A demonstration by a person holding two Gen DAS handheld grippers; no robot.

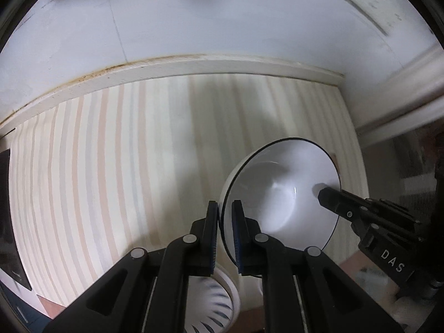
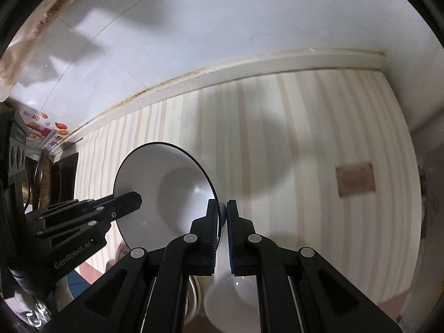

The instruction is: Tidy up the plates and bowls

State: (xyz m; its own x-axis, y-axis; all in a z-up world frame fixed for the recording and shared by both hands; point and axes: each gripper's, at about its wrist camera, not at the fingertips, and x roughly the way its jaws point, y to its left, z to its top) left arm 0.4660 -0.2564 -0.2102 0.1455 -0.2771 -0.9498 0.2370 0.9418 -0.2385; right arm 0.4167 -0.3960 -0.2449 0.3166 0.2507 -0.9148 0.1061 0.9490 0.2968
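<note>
A white bowl (image 1: 280, 183) with a thin black rim is held in the air, tilted, over a striped cloth. My left gripper (image 1: 224, 213) is shut on its left rim. My right gripper (image 2: 223, 213) is shut on the opposite rim of the same bowl (image 2: 166, 188). In the left wrist view the right gripper (image 1: 333, 199) reaches in from the right; in the right wrist view the left gripper (image 2: 130, 202) reaches in from the left. A white dish with blue stripes (image 1: 213, 302) lies below, partly hidden by my fingers. Another white dish (image 2: 230, 299) lies low in the right wrist view.
The striped cloth (image 1: 111, 166) covers the counter up to a cream ledge (image 1: 194, 66) below a white tiled wall. A brown label (image 2: 355, 179) sits on the cloth at the right. A dark appliance and a printed box (image 2: 41, 133) stand at the far left.
</note>
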